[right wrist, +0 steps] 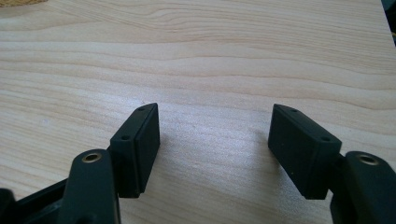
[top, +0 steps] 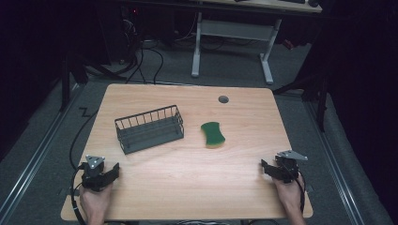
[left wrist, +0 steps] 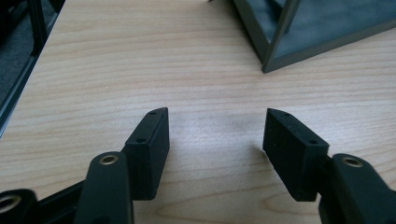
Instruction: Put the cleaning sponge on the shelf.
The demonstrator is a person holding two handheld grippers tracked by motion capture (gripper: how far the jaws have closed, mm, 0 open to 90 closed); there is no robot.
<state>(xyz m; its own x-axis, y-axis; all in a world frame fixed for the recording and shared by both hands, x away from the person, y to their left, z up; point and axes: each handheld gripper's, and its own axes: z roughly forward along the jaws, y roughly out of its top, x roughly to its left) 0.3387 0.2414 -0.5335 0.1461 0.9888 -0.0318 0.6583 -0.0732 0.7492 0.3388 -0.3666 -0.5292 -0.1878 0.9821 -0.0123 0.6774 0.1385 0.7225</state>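
Both grippers, left (top: 114, 169) and right (top: 265, 168), stand released and empty; sponge (top: 213, 134) right of basket (top: 149, 128) judged light, soft, best pinched across its narrow waist.

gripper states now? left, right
Left gripper: open, holding nothing, over bare table.
Right gripper: open, holding nothing, over bare table.

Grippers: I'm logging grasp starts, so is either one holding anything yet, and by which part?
Nothing is held. The left gripper and right gripper both stand open over bare table, apart from the sponge and basket.
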